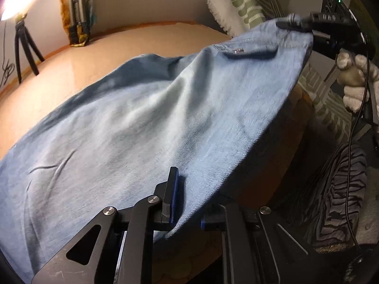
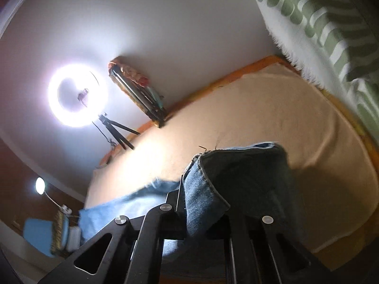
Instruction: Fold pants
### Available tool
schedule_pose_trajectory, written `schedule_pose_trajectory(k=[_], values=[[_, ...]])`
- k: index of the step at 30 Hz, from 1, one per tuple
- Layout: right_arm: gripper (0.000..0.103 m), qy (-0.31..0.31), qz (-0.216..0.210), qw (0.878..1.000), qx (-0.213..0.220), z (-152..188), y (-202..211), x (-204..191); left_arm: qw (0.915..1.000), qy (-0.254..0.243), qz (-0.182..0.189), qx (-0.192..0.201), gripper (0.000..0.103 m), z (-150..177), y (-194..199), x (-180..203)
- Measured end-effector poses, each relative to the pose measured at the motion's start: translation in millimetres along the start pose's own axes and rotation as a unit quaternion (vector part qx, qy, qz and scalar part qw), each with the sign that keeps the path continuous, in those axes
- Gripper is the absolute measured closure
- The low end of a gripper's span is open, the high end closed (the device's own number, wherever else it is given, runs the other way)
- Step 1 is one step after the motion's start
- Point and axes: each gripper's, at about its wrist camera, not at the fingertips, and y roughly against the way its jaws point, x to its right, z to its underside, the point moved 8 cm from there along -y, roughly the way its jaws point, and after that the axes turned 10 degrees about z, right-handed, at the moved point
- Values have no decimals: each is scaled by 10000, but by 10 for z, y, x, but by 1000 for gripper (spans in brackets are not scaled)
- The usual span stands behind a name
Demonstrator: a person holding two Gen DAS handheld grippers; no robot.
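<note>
I have the left gripper [image 1: 187, 203] clamped on the near edge of the pants [image 1: 146, 118], the light blue denim pinched between its blue-padded fingers [image 1: 174, 189]. From that grip the fabric runs up and away, lifted off the bed [image 1: 99, 54] along its right side and sagging back onto the tan bedcover further left. At the far upper end of the pants I can see the right gripper [image 1: 305, 24] biting the top corner of the cloth, with a white-gloved hand [image 1: 355, 80] on its handle just below. A small metal rivet [image 1: 238, 51] sits on the denim a little way down from that corner.

Through the right wrist camera, the right gripper [image 2: 201, 203] is closed on a folded-over hem of the pants [image 2: 236, 184]; the cloth bunches between the fingers and drapes over them, its shaded side facing the lens. Another stretch of the denim trails left of the grip and lies on the bed [image 2: 272, 108].

Beyond the pants, at the bed's far edge against the wall, a ring light [image 2: 78, 94] glares on its small tripod [image 2: 116, 130], with a bundle of folded tripod legs [image 2: 137, 94] leaning beside it. A green-and-white patterned blanket [image 2: 327, 16] hangs at the bed's right side.
</note>
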Motion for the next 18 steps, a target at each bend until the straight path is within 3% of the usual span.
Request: schedule_pose_trajectory(k=[3, 8, 12, 13, 15, 18], values=[[97, -36, 500, 9973, -544, 373, -244, 397, 9998, -23, -17, -174, 91, 37, -83, 22], [92, -144, 810, 9904, -1108, 790, -498, 757, 9994, -13, -135, -328, 87, 40, -166, 22], [73, 132, 1159, 9864, -1162, 770, -475, 754, 9992, -3, -89, -377, 70, 59, -157, 55], [64, 281, 1390, 9837, -1105, 733, -422, 771, 9991, -49, -121, -403, 66, 71, -149, 66], [62, 535, 1729, 9796, -877, 606, -261, 780, 9987, -101, -148, -473, 65, 116, -106, 98], [60, 610, 1659, 9828, -532, 394, -13, 699, 9989, -42, -33, -471, 64, 142, -1, 121]])
